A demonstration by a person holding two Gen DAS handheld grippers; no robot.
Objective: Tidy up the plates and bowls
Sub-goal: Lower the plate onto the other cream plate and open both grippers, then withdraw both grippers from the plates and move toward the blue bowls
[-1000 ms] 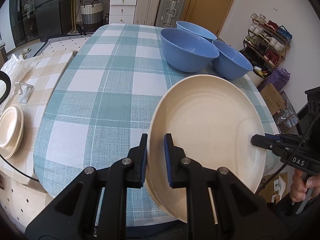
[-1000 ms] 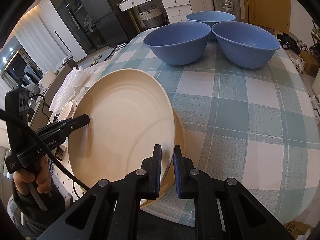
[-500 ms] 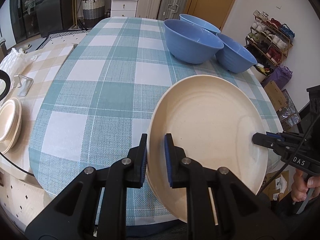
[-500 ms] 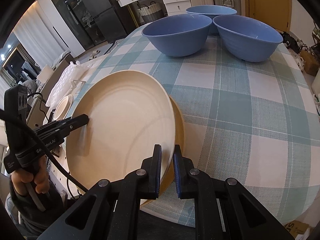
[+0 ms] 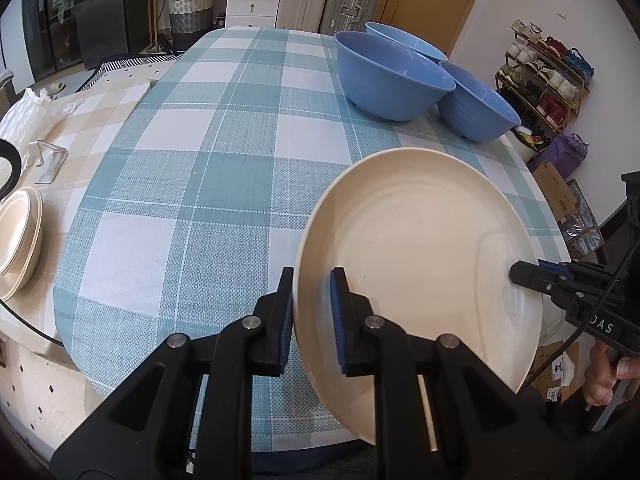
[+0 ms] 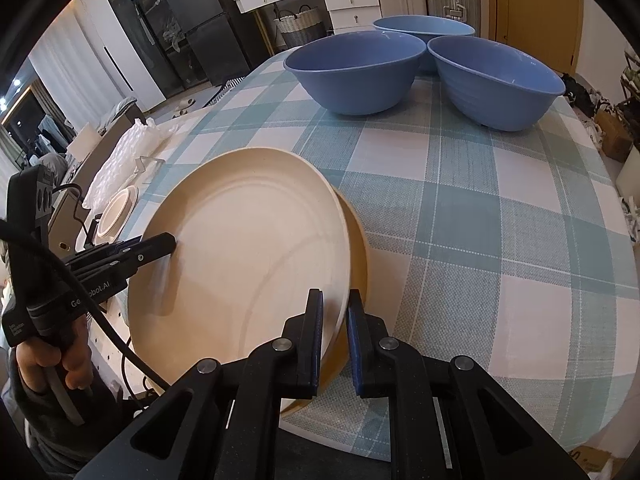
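Both grippers pinch opposite rims of a round, matte cream plate [image 5: 420, 264] — left gripper [image 5: 312, 312], right gripper [image 6: 334, 332] — above another (darker) plate [image 6: 358, 256] on the woven checked tablecloth [image 5: 224, 184]; three smooth blue bowls [image 6: 356, 72] sit beyond.

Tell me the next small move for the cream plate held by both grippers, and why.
Probably lower the cream plate level onto the second plate beneath it, then release. The left gripper and right gripper each pinch opposite rims, the plate is tilted above the checked tablecloth, and the lower plate's edge peeks out, so stacking looks nearly lined up.
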